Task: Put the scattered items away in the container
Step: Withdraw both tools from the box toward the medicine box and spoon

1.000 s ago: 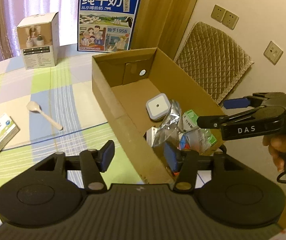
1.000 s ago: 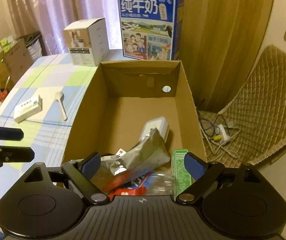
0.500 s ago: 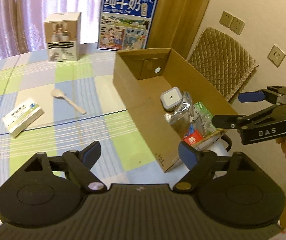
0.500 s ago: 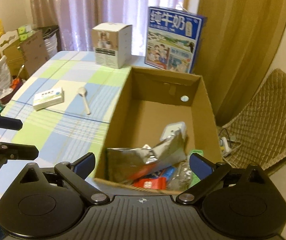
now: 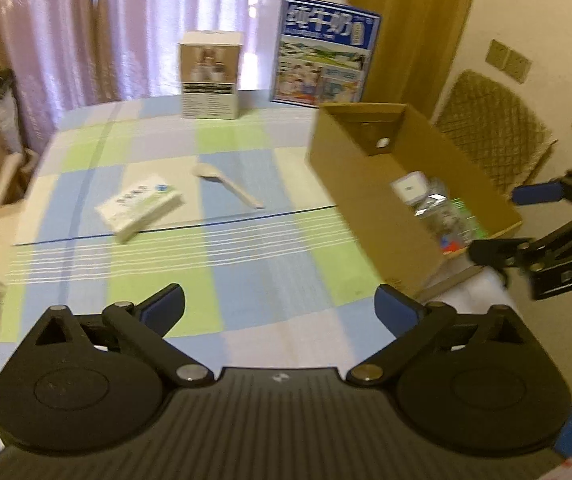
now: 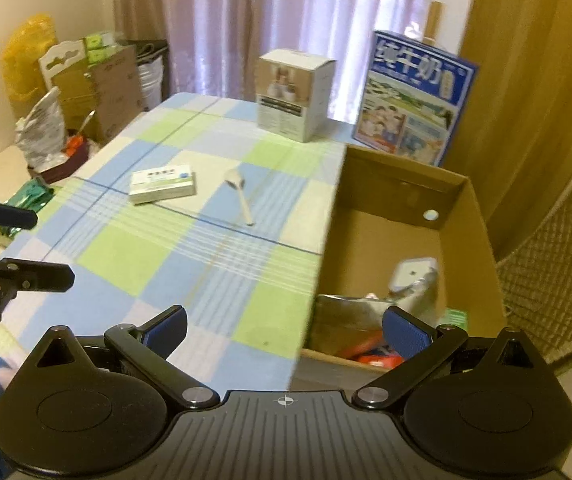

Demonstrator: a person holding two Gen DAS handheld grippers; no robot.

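Cardboard container (image 5: 370, 196): open brown box at the right edge of the checked worktop (image 5: 213, 264); a white square gadget, a silver foil pouch and green and red packets already lie inside.
Still scattered: a flat white and green carton (image 5: 141, 206) and a pale spoon (image 5: 227, 184) lie near each other on the cloth, well apart from the box; they look like the items left to collect.
Background boxes: a white product box (image 5: 210, 76) and a blue milk carton (image 5: 324, 58) stand upright at the far edge; whether they belong to the tidy-up I cannot tell.
Left hand-held gripper (image 5: 279, 308): jaws opening, nothing between them, hanging over bare cloth short of the carton.
Right hand-held gripper (image 6: 283, 330): spread wide and empty, straddling the near left wall of the box.
Risk, spoon: thin and flat on the cloth, so closing pads may bunch the fabric or skid off the handle.
Risk, carton: lying flat and wide, it may slip out if pinched by a corner.
Risk, box: light cardboard at the worktop edge; a knock from the right hand-held gripper could push it off.
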